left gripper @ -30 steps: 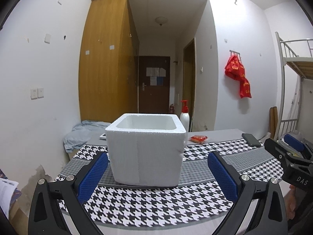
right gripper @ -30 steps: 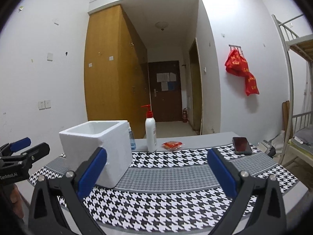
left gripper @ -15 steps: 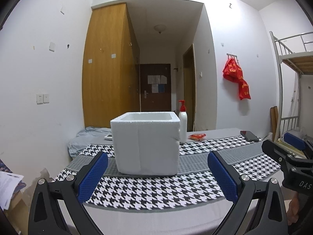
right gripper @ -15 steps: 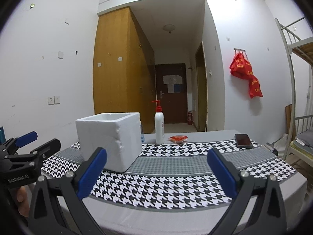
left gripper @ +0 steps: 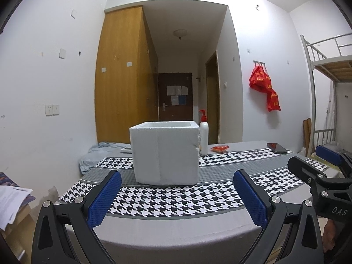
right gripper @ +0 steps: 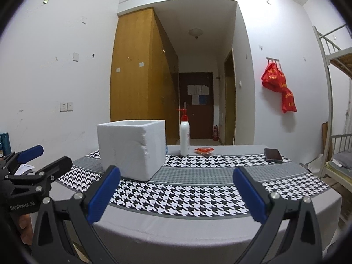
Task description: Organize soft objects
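Facing the near edge of the desk (left gripper: 176, 226), the left gripper (left gripper: 176, 194) has its two blue-padded fingers (left gripper: 103, 200) spread wide with nothing between them. The right gripper (right gripper: 176, 193) is held level beside it, its blue pads (right gripper: 248, 194) likewise spread apart and holding nothing; in the left wrist view it shows at the right margin, in the right wrist view the left gripper shows at the left margin. Both grippers sit short of the desk's front edge, apart from every object.

A black-and-white houndstooth cloth with grey bands (left gripper: 167, 200) covers most of the grey desk top. Standing upright on the cloth, ahead of the left gripper and well apart from it, is an open-topped white foam box (left gripper: 165, 151); its interior is hidden from both views. Behind the box's right corner stands a white pump bottle with a red dispenser (right gripper: 184, 137), and just to the right of the bottle lies a small orange-red soft packet (right gripper: 204, 150) on the bare grey strip at the back of the desk. Further right, a dark phone (right gripper: 272, 154) lies flat at the cloth's rear edge. At the far left end of the desk a crumpled light-blue cloth (left gripper: 96, 154) lies heaped, with a white phone (left gripper: 126, 149) beside it.
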### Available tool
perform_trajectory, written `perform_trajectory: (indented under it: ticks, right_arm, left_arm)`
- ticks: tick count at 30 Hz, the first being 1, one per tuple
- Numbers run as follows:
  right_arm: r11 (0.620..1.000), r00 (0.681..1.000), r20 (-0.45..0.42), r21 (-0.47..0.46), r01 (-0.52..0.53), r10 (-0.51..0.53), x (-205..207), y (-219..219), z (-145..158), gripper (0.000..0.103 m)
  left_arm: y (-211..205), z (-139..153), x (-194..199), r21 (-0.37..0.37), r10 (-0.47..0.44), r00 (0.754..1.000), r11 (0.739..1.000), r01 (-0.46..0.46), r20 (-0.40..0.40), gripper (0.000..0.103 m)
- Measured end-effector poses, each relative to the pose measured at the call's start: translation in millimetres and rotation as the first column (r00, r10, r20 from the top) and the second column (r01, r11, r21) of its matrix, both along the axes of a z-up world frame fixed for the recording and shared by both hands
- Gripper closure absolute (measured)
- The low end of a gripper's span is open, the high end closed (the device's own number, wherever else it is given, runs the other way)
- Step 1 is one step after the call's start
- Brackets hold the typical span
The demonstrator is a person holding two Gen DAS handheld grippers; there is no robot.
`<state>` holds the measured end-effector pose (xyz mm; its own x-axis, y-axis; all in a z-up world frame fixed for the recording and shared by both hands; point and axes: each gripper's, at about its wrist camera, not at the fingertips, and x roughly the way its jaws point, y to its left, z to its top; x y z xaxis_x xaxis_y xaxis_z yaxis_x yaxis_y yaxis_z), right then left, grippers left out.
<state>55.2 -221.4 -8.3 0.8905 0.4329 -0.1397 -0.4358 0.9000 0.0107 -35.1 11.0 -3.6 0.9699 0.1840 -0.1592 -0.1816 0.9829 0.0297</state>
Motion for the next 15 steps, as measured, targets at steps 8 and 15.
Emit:
perform_trajectory:
  ticks: [8,15]
  right_arm:
    - [1.000,1.000,0.001,-0.004,0.002,-0.002,0.1,-0.8,-0.3,0.000]
    - [1.000,1.000,-0.015,-0.016,0.005,-0.006,3.2,0.4,-3.3,0.000]
  left_arm:
    - [0.7,-1.4,5.1,-0.002,0.001,1.000,1.000,-0.001,-0.003,0.001]
    - [-2.7,-2.8,4.8,0.006,-0.014,1.000,1.000,0.014,-0.013,0.001]
